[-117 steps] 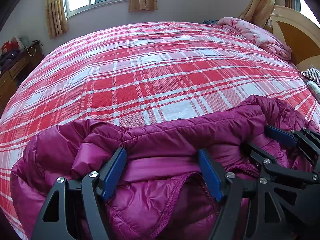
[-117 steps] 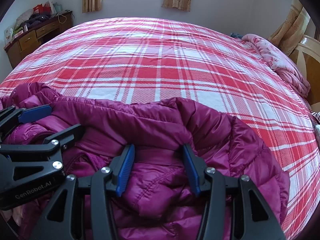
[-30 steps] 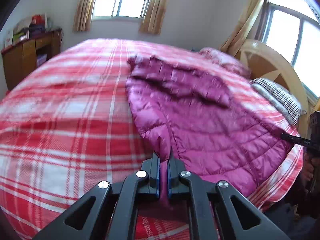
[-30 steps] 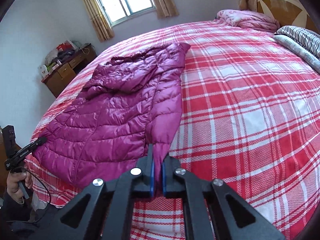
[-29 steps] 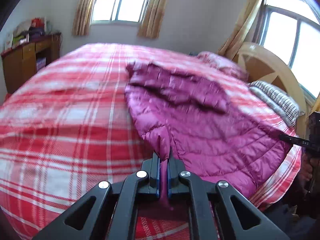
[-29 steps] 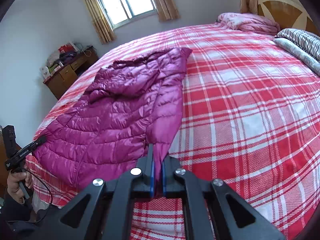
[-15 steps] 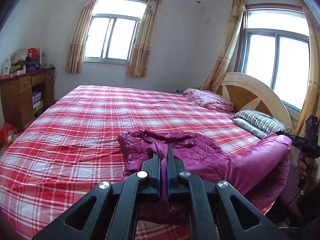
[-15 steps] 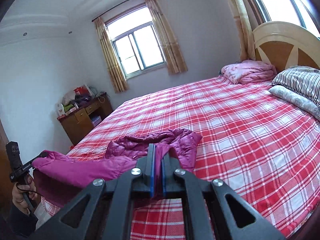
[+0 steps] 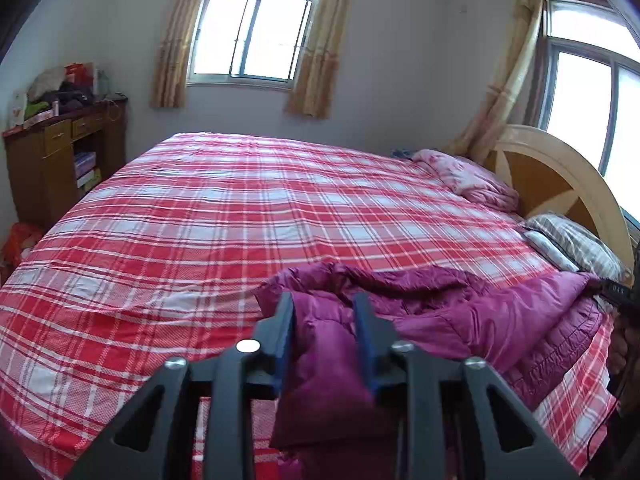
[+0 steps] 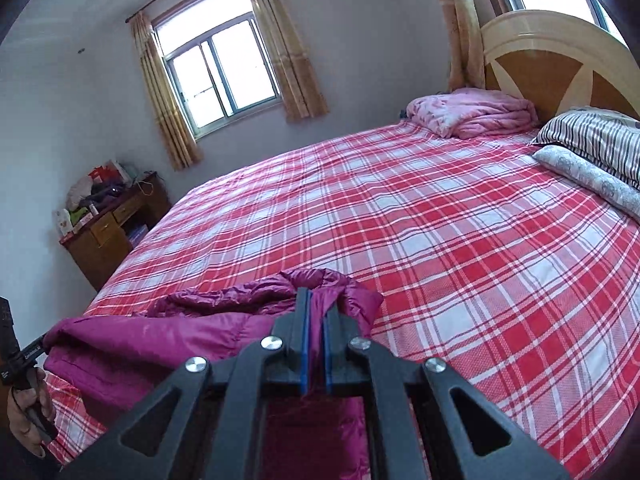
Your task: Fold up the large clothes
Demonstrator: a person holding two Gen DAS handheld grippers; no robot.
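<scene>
A magenta puffer jacket (image 9: pixel 460 312) lies bunched along the near edge of a bed with a red plaid cover (image 9: pixel 240 216). My left gripper (image 9: pixel 324 304) has its jaws parted, and a jacket corner still sits loosely between the blue pads. My right gripper (image 10: pixel 315 300) is shut on the other end of the jacket (image 10: pixel 168 332), lifted a little above the bed. The right gripper's tip also shows at the far right of the left wrist view (image 9: pixel 618 290), with the jacket edge in it.
A wooden headboard (image 10: pixel 560 64), striped pillows (image 10: pixel 592 140) and a folded pink quilt (image 10: pixel 472 114) are at the bed's head. A cluttered wooden dresser (image 9: pixel 60 156) stands left of the bed. Two curtained windows are behind.
Both grippers pulled the jacket back toward the near bed edge and lifted it, so it bunched up. In the last half second my left gripper's jaws parted.
</scene>
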